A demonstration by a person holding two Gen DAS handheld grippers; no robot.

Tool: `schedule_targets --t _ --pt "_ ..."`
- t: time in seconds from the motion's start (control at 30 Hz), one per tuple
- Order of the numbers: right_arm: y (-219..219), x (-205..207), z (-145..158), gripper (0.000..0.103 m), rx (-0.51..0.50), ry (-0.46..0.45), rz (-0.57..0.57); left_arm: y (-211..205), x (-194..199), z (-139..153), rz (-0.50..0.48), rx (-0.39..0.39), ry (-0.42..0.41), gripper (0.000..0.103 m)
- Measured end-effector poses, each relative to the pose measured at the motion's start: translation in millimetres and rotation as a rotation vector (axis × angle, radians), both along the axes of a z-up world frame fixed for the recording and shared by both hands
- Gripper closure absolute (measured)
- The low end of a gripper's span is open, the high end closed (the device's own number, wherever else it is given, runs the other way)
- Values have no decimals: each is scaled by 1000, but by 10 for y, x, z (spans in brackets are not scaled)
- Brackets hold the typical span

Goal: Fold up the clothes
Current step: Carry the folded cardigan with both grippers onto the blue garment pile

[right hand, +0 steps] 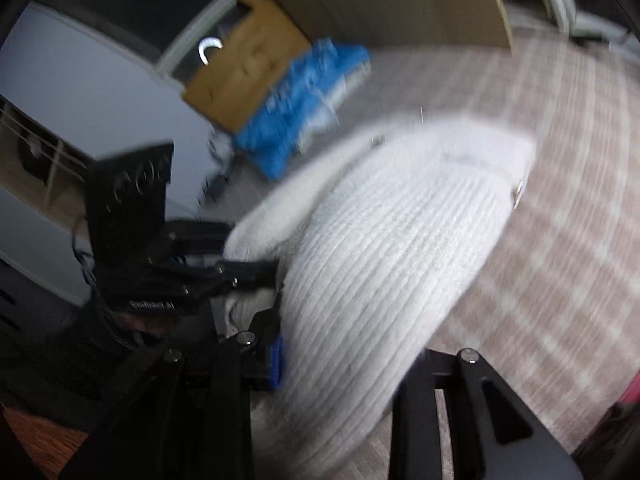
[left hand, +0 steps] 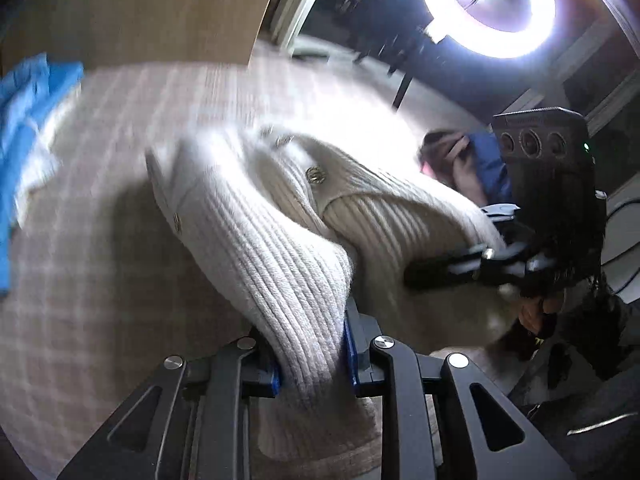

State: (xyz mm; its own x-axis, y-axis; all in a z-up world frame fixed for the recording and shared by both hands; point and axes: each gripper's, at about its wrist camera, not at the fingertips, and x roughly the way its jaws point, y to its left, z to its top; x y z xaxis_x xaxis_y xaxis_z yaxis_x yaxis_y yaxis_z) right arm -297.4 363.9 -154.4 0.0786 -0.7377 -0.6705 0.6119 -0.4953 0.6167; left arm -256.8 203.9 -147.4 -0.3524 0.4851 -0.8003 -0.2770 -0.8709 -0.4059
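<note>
In the left wrist view, the left tool (left hand: 312, 356) is seen closed on a thick fold of a cream ribbed knit cardigan (left hand: 256, 216), the fabric pinched between its two blue pads (left hand: 351, 354) and spilling below them. The cardigan is lifted above a bed covered by a pale checked bedspread (left hand: 92, 240), and small metal buttons (left hand: 315, 175) are visible along its front edge. To the right, the right tool (left hand: 448, 270) is seen from the side, its black fingers pressed into the far edge of the same cardigan. A blue garment (left hand: 28, 128) lies at the left edge of the bedspread. A bright ring light (left hand: 488, 4) is seen at the upper right, and a wooden headboard (left hand: 140, 8) at the upper left.

In the right wrist view, which is blurred, the cardigan (right hand: 384, 248) is draped across the right tool (right hand: 340, 356), covering its right finger; one blue pad (right hand: 277, 360) is seen against the cloth, so a grip on the cardigan is shown. The left tool (right hand: 244, 270) is seen at the left, its tips at the cardigan's edge. The blue garment (right hand: 304, 104) lies farther back on the bedspread (right hand: 560, 240), near a brown cardboard box (right hand: 244, 68).
</note>
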Motion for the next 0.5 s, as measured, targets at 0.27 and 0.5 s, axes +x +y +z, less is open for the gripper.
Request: schedule_targets --t 0.27,0.5 --pt "17 -58 788 76 -129 43 -65 -337 11 694 -32 28 133 83" --pt "-556 24 1083 76 -85 90 -94 -918 -52 847 -94 41 177 83"
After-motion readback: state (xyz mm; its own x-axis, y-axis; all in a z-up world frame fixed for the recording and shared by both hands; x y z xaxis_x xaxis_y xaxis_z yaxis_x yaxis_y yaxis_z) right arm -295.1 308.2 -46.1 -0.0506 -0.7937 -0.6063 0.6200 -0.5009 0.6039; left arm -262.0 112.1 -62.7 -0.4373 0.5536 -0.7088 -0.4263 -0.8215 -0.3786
